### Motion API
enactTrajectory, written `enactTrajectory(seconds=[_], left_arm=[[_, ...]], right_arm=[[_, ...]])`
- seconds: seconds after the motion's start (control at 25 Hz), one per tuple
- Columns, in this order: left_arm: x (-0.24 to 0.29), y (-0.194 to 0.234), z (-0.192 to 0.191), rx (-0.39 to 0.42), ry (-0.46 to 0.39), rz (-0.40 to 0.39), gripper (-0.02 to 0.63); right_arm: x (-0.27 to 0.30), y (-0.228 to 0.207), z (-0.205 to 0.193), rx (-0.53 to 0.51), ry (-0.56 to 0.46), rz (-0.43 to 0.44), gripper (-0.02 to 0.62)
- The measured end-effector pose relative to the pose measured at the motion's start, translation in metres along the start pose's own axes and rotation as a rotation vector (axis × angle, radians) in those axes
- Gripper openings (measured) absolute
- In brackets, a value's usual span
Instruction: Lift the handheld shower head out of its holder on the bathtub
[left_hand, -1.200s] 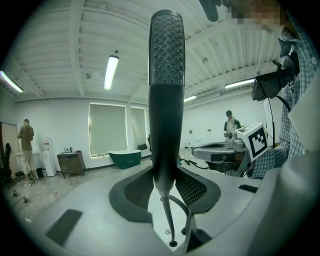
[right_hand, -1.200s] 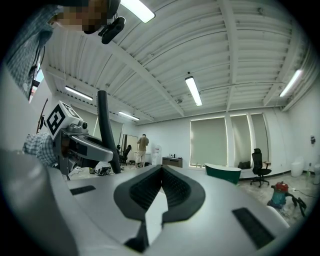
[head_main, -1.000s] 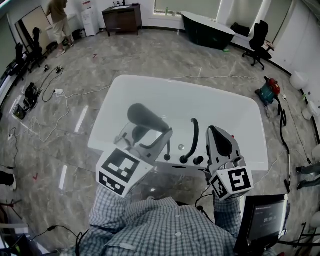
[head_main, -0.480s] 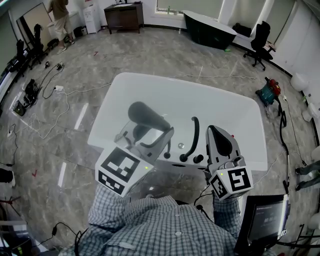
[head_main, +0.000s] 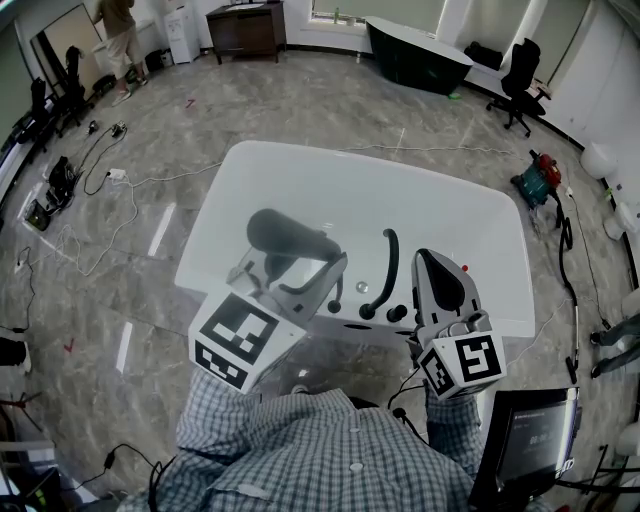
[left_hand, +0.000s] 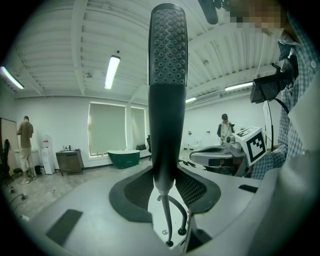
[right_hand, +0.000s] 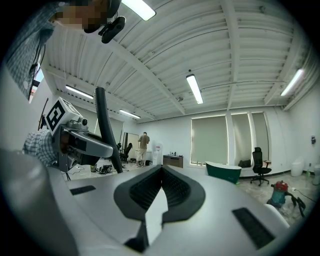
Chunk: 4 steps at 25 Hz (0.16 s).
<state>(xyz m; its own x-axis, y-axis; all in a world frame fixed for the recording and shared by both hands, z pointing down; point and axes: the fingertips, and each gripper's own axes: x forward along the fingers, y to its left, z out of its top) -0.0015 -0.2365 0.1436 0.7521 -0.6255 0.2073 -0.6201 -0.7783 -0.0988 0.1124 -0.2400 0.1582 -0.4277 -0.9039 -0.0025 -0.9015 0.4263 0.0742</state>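
Observation:
A dark handheld shower head (head_main: 288, 238) hangs over the white bathtub (head_main: 500, 215), near its front rim. My left gripper (head_main: 297, 268) is shut on its handle. In the left gripper view the shower head (left_hand: 167, 75) stands upright between the jaws of my left gripper (left_hand: 164, 182), and its hose (left_hand: 168, 220) trails down below. My right gripper (head_main: 432, 262) hovers over the tub's front rim to the right of the black curved faucet (head_main: 385, 270). In the right gripper view, my right gripper (right_hand: 161, 172) has its jaws pressed together with nothing between them.
Black knobs (head_main: 397, 318) sit on the tub deck beside the faucet. Cables (head_main: 100, 190) lie on the floor at left, and a vacuum (head_main: 540, 180) stands at right. A dark green tub (head_main: 415, 55), an office chair (head_main: 520, 85) and a person (head_main: 120, 30) are far back. A monitor (head_main: 530, 440) sits lower right.
The shower head and my left gripper have shifted slightly to the left over the tub. The right gripper has stayed where it was.

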Motion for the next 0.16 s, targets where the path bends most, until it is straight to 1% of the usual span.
enactTrajectory(seconds=[0.16], left_arm=[[0.0003,-0.0039,-0.0036,0.001,0.001,-0.001,0.126]], right_arm=[[-0.0049,-0.0002,-0.0033,0.000,-0.003,-0.005,0.015]])
